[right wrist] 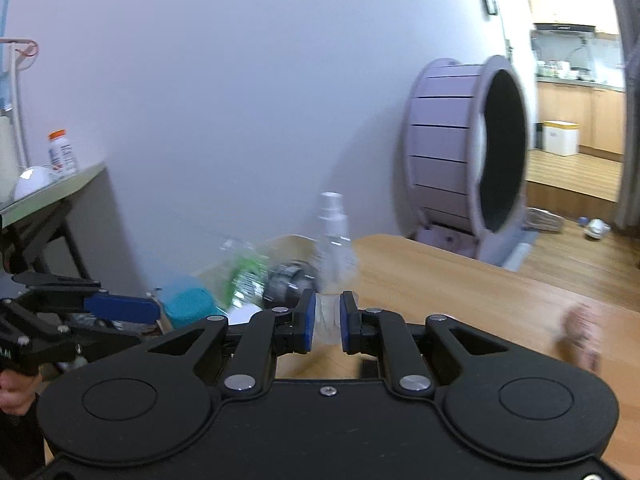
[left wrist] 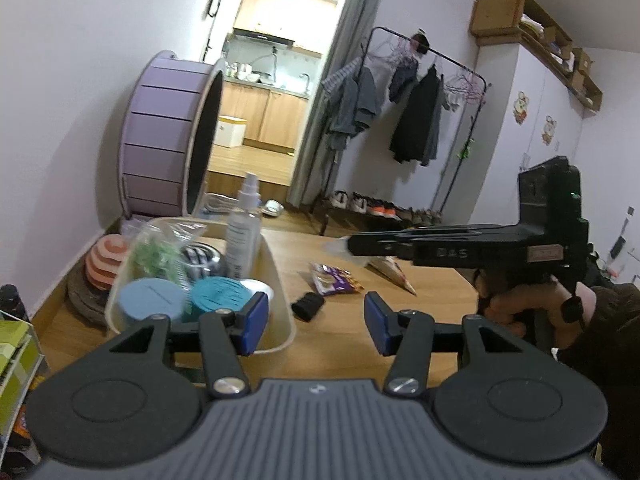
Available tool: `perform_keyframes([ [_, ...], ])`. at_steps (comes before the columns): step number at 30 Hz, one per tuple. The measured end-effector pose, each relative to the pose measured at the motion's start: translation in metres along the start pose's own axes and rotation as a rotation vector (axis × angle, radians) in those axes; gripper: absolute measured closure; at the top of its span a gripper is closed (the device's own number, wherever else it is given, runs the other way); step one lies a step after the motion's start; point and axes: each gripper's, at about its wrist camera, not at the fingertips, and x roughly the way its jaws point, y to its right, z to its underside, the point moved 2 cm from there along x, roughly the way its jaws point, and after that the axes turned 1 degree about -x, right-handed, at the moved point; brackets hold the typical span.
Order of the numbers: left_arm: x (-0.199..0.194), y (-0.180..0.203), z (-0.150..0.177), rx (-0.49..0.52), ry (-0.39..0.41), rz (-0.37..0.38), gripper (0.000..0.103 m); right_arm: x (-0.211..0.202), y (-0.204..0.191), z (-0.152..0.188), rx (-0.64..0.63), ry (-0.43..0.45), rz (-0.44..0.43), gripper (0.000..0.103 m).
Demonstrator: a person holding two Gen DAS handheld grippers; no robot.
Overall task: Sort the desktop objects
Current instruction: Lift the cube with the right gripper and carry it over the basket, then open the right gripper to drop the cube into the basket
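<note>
My left gripper (left wrist: 317, 323) hangs open over the wooden table (left wrist: 420, 300), nothing between its blue pads, just right of a cream bin (left wrist: 282, 280). The bin holds a spray bottle (left wrist: 243, 232), two blue rolls (left wrist: 218, 292), a green bag (left wrist: 158, 256) and a dark striped item (left wrist: 202, 260). On the table lie a purple snack packet (left wrist: 336, 278), a small black object (left wrist: 307, 306) and a cone-shaped packet (left wrist: 394, 274). A hand holds my right gripper (right wrist: 328, 322) above the table, shut on a small clear whitish object (right wrist: 328, 330), with the blurred bin (right wrist: 294, 240) and spray bottle (right wrist: 334, 228) behind it.
A large purple wheel (left wrist: 160, 136) stands on the floor past the table's far left edge. Pink stacked discs (left wrist: 108, 260) sit on a round pad left of the bin. A clothes rack (left wrist: 416, 112) and shoes are farther back. A side shelf with a pill bottle (right wrist: 62, 152) is at left.
</note>
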Motion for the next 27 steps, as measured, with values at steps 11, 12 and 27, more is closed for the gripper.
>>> perform_keyframes([
  [11, -0.007, -0.02, -0.01, -0.039, 0.029, -0.046, 0.051, 0.071, -0.012, -0.014, 0.016, -0.025, -0.104, 0.069],
  [12, -0.008, -0.021, -0.01, -0.043, 0.029, -0.05, 0.051, 0.07, -0.011, -0.013, 0.019, -0.025, -0.097, 0.068],
  [27, 0.0, -0.007, -0.002, 0.002, -0.013, -0.013, 0.051, 0.033, 0.009, 0.033, -0.046, -0.119, 0.105, 0.046],
])
